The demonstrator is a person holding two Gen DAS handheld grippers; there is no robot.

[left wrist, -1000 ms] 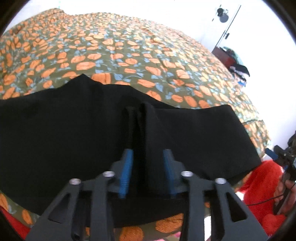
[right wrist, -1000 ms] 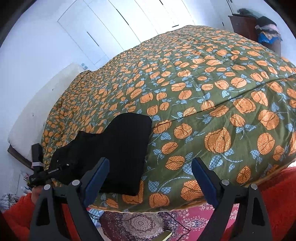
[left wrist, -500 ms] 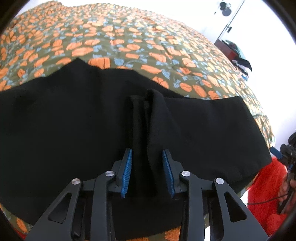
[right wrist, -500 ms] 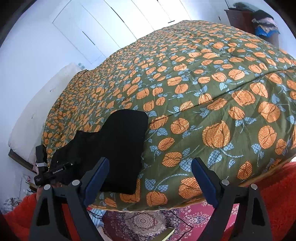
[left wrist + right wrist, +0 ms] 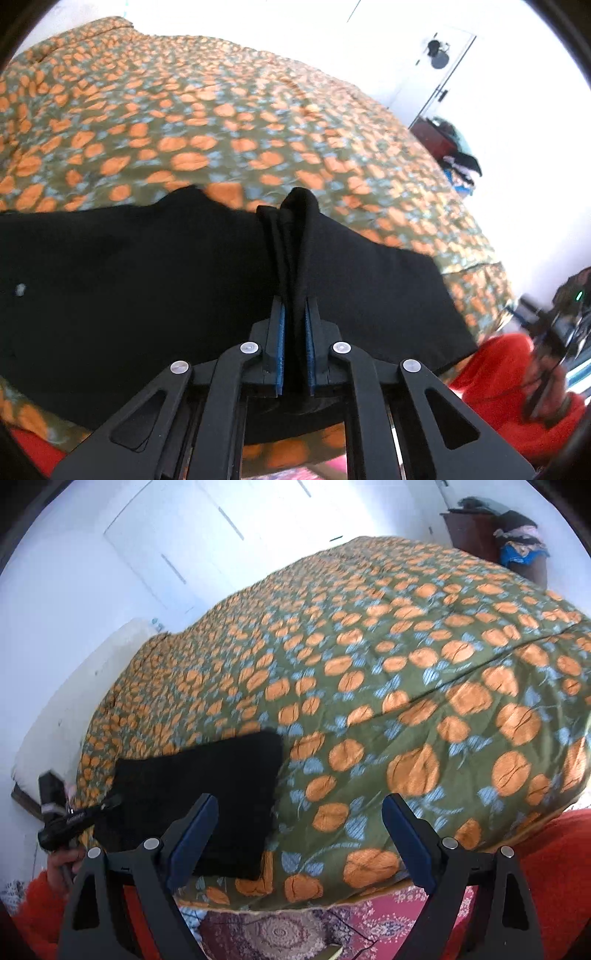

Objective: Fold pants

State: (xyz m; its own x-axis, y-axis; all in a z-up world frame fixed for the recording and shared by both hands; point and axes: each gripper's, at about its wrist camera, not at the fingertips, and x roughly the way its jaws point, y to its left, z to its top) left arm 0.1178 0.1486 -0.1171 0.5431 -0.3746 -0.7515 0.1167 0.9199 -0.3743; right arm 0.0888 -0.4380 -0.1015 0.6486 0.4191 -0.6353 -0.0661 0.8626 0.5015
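the left tool (image 5: 294,332) has just been closing and its blue pads (image 5: 281,332) now pinch a gathered ridge of the black pants (image 5: 147,288) between them, the cloth rising from the jaws into a narrow upright fold that peaks above the rest of the garment. from that fold the pants spread out flat to both sides across the near edge of the bed, one dark panel running off to the left side of the left wrist view and another reaching right to a straight hem. the right tool (image 5: 295,834) stands wide apart with nothing between its pads, held over the near edge of the bed and just beside the right end of the pants, not touching them. in the right wrist view the pants show as a folded black rectangle lying on the bedspread (image 5: 406,686) near its front left corner. the bedspread is olive green with orange pumpkins and blue leaves and covers the whole bed. a red sleeve (image 5: 40,897) and a hand (image 5: 64,860) show low on the left of that view, gripping the left tool's handle. a patterned pink rug (image 5: 373,912) lies on the floor below the bed edge, a white wardrobe (image 5: 207,542) stands behind, and a dark dresser (image 5: 476,531) with piled clothes sits at the far right.
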